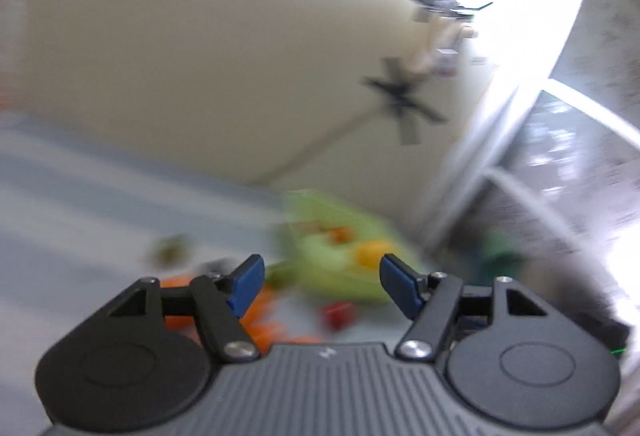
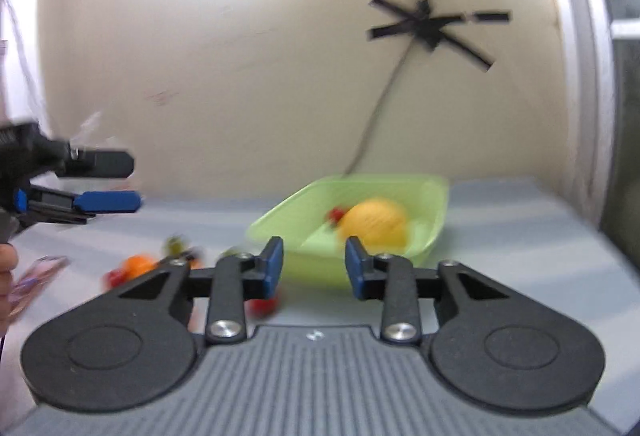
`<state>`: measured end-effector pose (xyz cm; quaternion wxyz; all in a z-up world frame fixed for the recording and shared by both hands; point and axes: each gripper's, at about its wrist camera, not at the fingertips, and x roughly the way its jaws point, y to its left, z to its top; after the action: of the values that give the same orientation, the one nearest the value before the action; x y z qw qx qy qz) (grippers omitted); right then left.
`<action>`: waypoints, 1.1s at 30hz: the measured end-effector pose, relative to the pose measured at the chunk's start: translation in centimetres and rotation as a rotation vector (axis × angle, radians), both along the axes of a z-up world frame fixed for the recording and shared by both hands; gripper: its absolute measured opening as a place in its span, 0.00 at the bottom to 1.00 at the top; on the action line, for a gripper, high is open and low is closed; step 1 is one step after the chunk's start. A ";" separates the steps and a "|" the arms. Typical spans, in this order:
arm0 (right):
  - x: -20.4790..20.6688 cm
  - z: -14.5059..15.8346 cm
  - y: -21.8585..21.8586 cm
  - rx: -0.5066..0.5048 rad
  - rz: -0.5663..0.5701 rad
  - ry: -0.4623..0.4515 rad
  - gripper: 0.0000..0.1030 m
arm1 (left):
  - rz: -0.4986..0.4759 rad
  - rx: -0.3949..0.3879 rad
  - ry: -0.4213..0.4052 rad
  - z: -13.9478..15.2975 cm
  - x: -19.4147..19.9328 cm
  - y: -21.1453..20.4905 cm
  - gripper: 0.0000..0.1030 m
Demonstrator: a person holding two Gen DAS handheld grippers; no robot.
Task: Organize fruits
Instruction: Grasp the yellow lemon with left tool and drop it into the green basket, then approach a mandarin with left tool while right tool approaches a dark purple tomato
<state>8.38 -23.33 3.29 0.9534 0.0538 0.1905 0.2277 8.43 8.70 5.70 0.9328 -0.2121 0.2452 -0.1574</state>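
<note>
Up front, the right gripper (image 2: 314, 266) has its two blue-padded fingers (image 2: 273, 265) parted by a moderate gap with nothing between them; it is held level just above the table and aimed at the near wall of the one green tray (image 2: 280, 220). The left gripper (image 1: 322, 286) stands wider apart, also holding nothing, and its view is tilted and badly smeared. From the right wrist view the same left gripper (image 2: 108, 182) shows at the left edge, lying on its side with one black finger above one blue pad, raised over the pale grey table (image 2: 520, 236), and a bit of the person's hand (image 2: 6, 276) sits below it.

Inside the tray I count one large yellow-orange fruit (image 2: 374, 224) and one small red piece (image 2: 336, 214) touching its left side. In the left wrist view the tray (image 1: 316, 212) holds one yellow fruit (image 1: 370, 252) and a small orange-red bit (image 1: 340, 234), too blurred to name.

Outside the tray, on the table, lie one orange fruit (image 2: 138, 264), one small red fruit (image 2: 116, 278) just beside it, one dark greenish piece (image 2: 174, 244) behind them, and one red fruit (image 2: 264, 306) below the right gripper's left finger, near the tray's front wall. A pinkish flat object (image 2: 36, 276) lies at the left edge. One black ceiling-fan-like shape (image 2: 430, 28) hangs on the cream wall (image 2: 240, 76) behind.
</note>
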 end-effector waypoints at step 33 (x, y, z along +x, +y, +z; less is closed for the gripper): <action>-6.9 -4.0 17.5 -0.413 0.436 -0.056 0.45 | -0.084 -0.081 0.101 -5.8 -5.0 1.5 0.65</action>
<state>1.46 -5.79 -0.69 0.8778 -0.1896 0.2134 0.3848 3.45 10.20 -0.07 0.9024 -0.2468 0.2942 -0.1952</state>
